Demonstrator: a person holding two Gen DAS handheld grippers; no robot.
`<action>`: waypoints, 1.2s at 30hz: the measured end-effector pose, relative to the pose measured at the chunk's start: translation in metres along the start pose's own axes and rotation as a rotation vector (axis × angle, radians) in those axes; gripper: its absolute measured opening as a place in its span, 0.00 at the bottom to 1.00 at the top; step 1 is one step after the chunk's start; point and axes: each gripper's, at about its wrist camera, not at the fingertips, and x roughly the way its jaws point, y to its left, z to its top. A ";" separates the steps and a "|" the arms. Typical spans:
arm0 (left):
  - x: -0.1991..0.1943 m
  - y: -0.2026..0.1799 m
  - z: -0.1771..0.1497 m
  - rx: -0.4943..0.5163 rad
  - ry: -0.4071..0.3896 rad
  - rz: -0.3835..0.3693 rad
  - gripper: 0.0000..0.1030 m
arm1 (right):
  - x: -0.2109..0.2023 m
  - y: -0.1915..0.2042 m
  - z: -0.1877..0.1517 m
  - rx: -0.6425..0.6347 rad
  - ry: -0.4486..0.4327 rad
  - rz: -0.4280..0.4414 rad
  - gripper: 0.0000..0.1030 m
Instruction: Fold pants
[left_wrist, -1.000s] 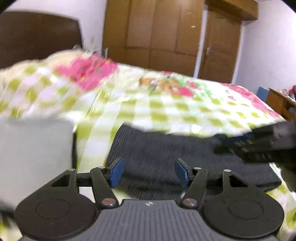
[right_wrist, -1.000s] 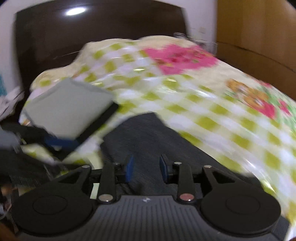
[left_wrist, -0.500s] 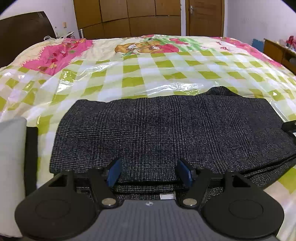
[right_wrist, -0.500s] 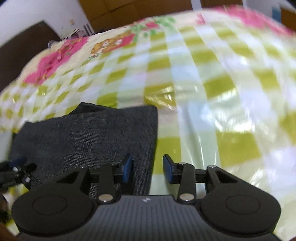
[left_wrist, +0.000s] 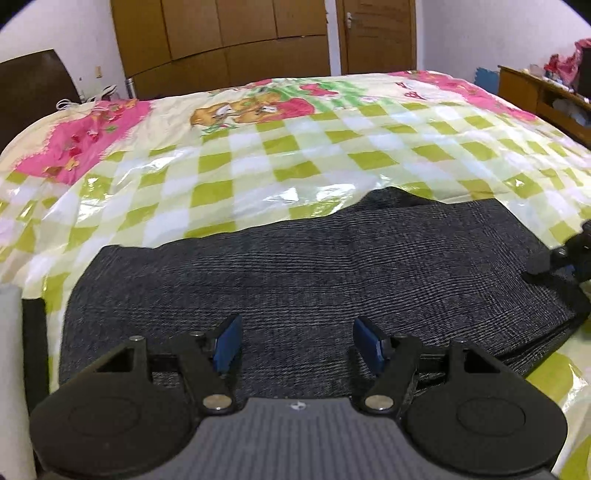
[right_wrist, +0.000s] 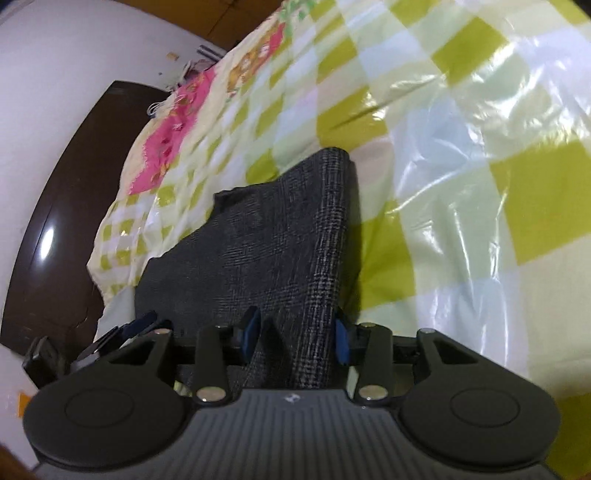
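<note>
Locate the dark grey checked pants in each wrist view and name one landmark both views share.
Left wrist view: the dark grey checked pants lie flat across the lower middle, reaching from the left side to the right edge, just beyond the claw.
Right wrist view: they run from the bottom centre up to a corner above the middle, one edge between the claw's open jaws.
Shared landmark: the pink flowered patch of the bedspread, also upper left here.

A checked bedspread fills the room; wooden wardrobes line the far white wall.

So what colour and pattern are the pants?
Dark charcoal pants with a fine light check, clearest in the right wrist view.
</note>
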 end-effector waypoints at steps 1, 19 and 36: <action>0.001 -0.003 0.001 0.005 0.003 -0.002 0.75 | 0.003 0.001 0.001 0.007 -0.008 0.013 0.36; 0.002 -0.128 0.024 0.224 0.040 -0.240 0.75 | -0.095 -0.026 0.015 0.036 -0.216 -0.102 0.06; -0.001 -0.104 -0.005 0.207 -0.014 -0.203 0.77 | -0.115 0.080 0.026 -0.149 -0.277 -0.126 0.07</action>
